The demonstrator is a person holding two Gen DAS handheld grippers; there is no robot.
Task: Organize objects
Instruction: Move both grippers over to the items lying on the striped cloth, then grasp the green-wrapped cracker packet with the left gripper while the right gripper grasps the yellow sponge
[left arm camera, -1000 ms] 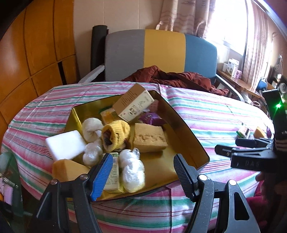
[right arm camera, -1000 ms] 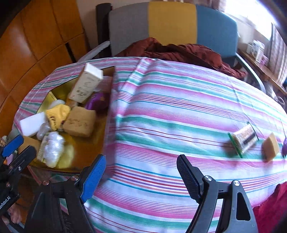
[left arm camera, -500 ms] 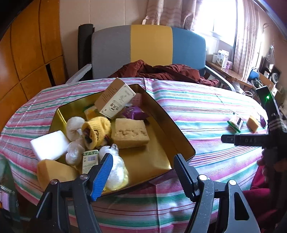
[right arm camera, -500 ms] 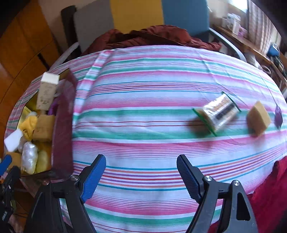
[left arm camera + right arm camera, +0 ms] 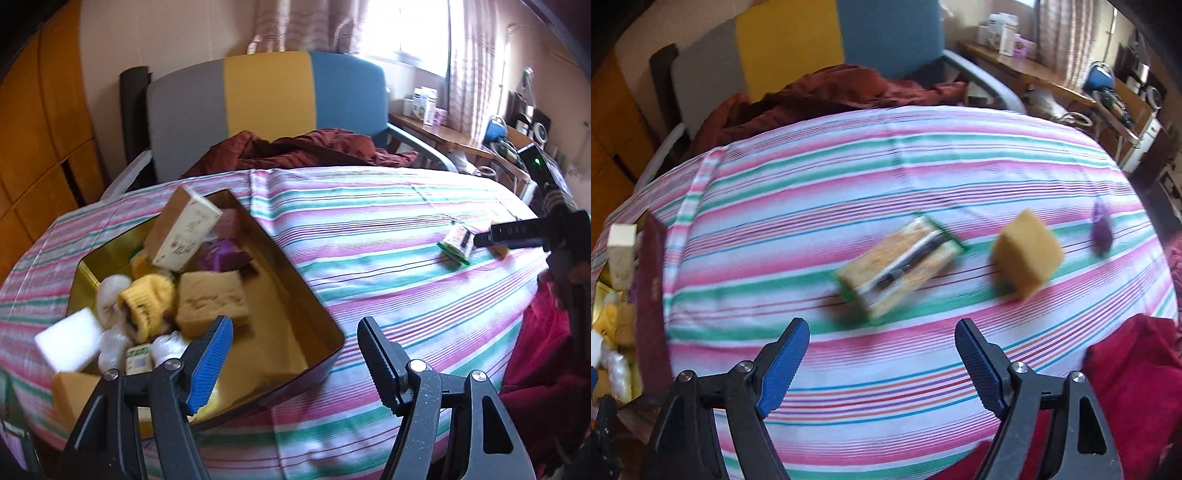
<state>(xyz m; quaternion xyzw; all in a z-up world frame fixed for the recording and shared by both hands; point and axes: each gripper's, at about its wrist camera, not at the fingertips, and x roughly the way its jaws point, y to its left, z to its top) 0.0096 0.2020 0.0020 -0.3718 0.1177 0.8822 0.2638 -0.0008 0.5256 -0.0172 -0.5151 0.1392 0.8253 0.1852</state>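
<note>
Your right hand-held gripper [image 5: 882,363] hangs open and empty above the striped tabletop [image 5: 849,184], just near of the green-edged packet [image 5: 901,260]; a sponge [image 5: 1027,254] lies right of it. Your left hand-held gripper [image 5: 295,356], also open and empty, hovers over the gold tin's [image 5: 295,295] near right corner.

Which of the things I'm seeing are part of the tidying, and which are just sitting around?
Part of the job:
- gold tin holding sponges, boxes and wrapped bundles
- green-edged packet loose on the cloth
- yellow sponge beside it
- small purple item further right
- right gripper, open above the packet

Just lying about:
- striped chair
- dark red cloth on it
- side shelf with boxes
</note>
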